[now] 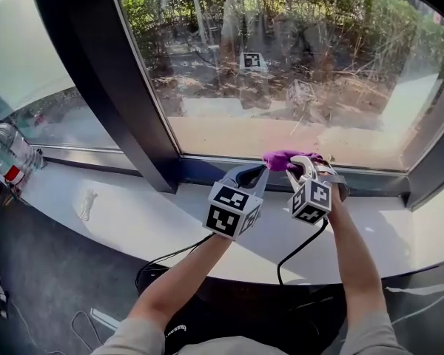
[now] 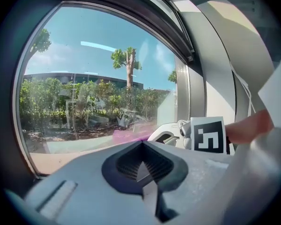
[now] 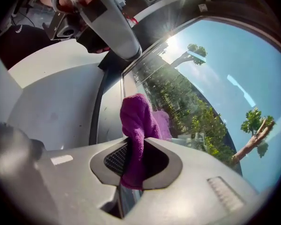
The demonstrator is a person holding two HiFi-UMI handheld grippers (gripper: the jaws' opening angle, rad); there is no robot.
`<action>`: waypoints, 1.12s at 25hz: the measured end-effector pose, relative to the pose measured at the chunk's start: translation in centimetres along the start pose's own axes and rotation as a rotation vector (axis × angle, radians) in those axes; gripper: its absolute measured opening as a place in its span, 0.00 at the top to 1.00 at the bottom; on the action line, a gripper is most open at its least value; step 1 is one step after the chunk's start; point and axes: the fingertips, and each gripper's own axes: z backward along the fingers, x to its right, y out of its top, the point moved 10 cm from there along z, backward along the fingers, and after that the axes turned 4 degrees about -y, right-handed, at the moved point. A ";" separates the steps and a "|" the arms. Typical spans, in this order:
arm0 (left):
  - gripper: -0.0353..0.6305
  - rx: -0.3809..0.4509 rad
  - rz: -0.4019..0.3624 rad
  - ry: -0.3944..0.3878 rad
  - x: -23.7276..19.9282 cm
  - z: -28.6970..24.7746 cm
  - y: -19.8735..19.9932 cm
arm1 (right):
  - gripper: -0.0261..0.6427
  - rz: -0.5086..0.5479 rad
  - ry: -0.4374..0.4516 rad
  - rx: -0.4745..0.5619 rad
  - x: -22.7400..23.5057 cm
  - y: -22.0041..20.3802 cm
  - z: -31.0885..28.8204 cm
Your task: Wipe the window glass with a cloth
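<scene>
Risk: purple cloth (image 1: 284, 159), sitting at lower centre against the bottom edge of the window glass (image 1: 229, 87), is hanging bunched in the right gripper's (image 3: 134, 159) narrow pinch. A hard sideways stroke could be pulling it free. Left gripper (image 2: 143, 168) is idling, jaws pressed together on nothing.

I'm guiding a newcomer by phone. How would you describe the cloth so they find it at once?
Look to the big window glass above the white sill. Near its bottom edge, the right tool is shut on a small fuzzy cloth. It is the only purple thing there; the left tool beside it grips nothing.
</scene>
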 end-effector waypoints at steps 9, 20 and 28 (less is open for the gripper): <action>0.95 -0.030 -0.042 -0.060 1.4 -0.6 -0.2 | 0.84 -0.048 0.131 -0.072 -1.1 -0.9 -1.0; 0.95 0.168 -0.266 -0.007 2.0 0.7 11.1 | 0.84 0.073 -0.234 0.133 10.5 4.7 10.5; 0.95 0.351 -0.319 -0.027 4.2 3.6 21.2 | 0.84 0.148 -0.611 0.195 21.0 8.6 19.5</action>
